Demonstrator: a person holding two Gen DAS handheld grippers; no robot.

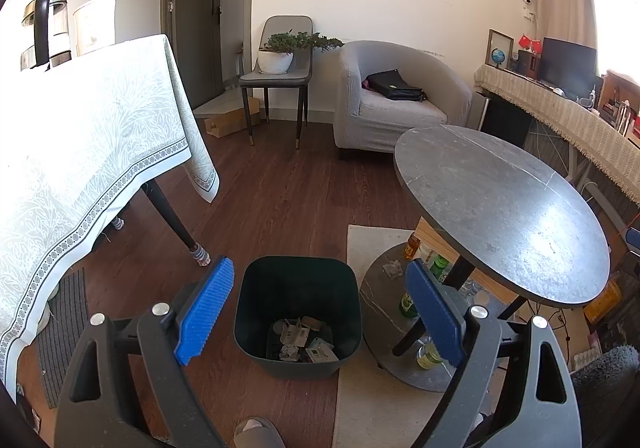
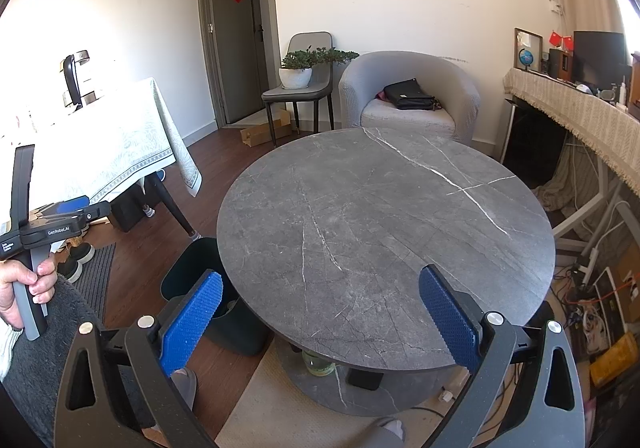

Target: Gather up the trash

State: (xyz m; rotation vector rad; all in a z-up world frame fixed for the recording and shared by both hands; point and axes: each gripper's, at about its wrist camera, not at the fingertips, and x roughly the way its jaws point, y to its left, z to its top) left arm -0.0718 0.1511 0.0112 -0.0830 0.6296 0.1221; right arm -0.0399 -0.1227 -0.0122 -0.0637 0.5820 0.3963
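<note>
Beneath the left tongs (image 1: 316, 306), spread wide, one dark rounded-square plastic bin (image 1: 298, 284) holds several crumpled papers (image 1: 304, 340). Right tongs (image 2: 324, 318) gape wide over one round grey marbled surface (image 2: 384, 232); both sets have ribbed blue pads.

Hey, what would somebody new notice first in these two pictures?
Probably the round grey marble-look table filling the middle of the right wrist view, its top bare. Next, the dark green plastic trash bin on the wooden floor beside it, with crumpled paper and wrappers at the bottom, seen between the open blue pads of the left hand-held gripper.
</note>
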